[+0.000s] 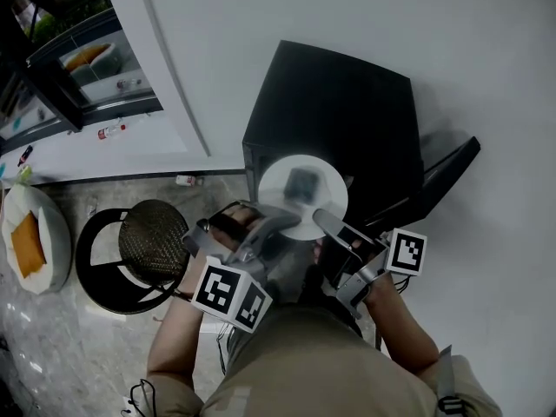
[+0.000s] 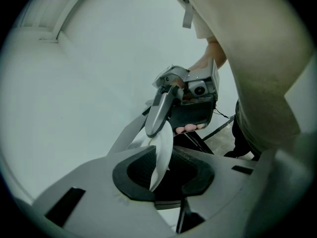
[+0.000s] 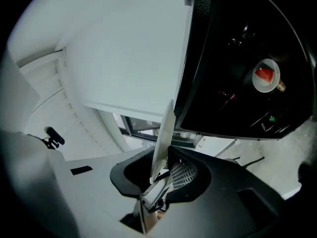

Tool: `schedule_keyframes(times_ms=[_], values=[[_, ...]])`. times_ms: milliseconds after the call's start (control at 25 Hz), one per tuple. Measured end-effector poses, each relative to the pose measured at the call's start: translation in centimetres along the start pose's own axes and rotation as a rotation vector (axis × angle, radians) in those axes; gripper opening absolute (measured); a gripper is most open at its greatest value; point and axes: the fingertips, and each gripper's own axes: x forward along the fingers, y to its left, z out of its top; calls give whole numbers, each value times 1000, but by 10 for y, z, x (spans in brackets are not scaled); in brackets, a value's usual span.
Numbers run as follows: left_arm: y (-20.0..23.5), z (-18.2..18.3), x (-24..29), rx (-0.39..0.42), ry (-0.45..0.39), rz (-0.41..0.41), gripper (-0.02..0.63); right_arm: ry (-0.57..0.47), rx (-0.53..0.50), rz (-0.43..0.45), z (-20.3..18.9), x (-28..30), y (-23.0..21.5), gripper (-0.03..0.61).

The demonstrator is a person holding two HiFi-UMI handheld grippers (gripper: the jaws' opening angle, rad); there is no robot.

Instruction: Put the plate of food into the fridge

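The white plate [image 1: 300, 205], carrying a dark piece of food [image 1: 303, 182], is held in the air just in front of the black fridge [image 1: 347, 111]. The fridge door [image 1: 447, 170] stands open on the right. Both grippers pinch the plate's near rim — the left gripper [image 1: 271, 226] on its left side, the right gripper [image 1: 326, 222] on its right. In each gripper view the plate shows as a thin edge clamped between the pads.

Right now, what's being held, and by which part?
The white plate, held by both: the left hand-held gripper clamps its near-left rim, the right hand-held gripper its near-right rim.
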Motion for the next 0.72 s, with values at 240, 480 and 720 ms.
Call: schedule_keyframes(times_ms=[240,480,720], values=[[-22,1,-12,2,-9,-15,80,-21,40,-7,-23,-9,-5,74],[-41,4,-18,-2,-17,-31,80,-42,75,-9,-40,-20,-11,71],[-52,10,-18,-4,-8,-40,80,-50,115,1,-47,-31,-15,69]])
